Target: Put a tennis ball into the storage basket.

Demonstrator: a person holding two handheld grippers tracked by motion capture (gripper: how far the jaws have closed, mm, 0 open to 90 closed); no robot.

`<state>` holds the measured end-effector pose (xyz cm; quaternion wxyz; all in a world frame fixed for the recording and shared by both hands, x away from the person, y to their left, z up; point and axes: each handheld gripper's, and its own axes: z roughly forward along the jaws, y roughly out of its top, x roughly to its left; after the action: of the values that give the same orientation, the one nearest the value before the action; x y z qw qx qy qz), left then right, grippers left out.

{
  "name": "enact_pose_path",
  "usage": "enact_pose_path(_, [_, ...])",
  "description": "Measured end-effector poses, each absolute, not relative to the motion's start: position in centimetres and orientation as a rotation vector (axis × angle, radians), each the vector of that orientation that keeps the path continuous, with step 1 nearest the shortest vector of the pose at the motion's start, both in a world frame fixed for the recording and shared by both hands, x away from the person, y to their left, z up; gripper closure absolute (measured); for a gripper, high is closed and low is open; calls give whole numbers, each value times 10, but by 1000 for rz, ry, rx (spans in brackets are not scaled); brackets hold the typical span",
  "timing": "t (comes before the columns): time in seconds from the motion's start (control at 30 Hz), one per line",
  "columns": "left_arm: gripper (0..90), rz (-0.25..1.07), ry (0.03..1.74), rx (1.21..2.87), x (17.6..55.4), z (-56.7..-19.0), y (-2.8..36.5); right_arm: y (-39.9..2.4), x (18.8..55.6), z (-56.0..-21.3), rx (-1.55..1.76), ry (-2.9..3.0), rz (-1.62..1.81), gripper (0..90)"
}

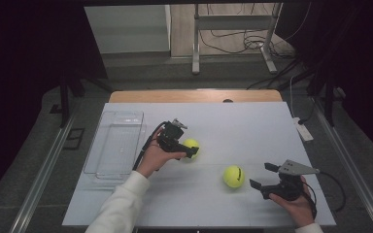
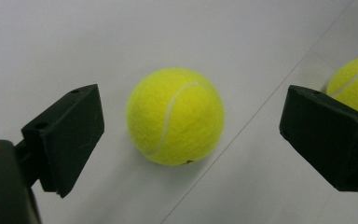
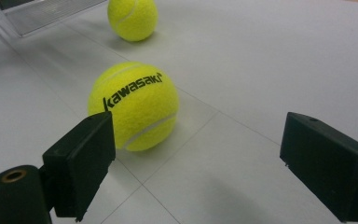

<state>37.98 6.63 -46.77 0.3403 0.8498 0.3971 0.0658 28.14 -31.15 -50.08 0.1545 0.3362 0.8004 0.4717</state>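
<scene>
Left hand-held gripper [image 1: 190, 148] sat at the fuzzy yellow-green tennis ball [image 1: 192, 147] near mid-tabletop, jaws spread wide either side of it; in the left gripper view that ball [image 2: 175, 115] lay between the pads, clear of both, resting on the white tabletop [image 1: 243, 126]; right hand-held gripper [image 1: 262, 175] spread too, gripping nothing, second yellow-green tennis ball printed "kawasaki" [image 1: 233, 176] just beside its jaws; clear plastic rectangular tray [image 1: 115, 143] sat at the tabletop's left edge.
</scene>
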Motion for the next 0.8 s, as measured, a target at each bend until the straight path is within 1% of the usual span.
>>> enact_pose_path(0.8, [74,127,1076,2236,394,-481,60,-311,282,-503,966,2301,1347,111])
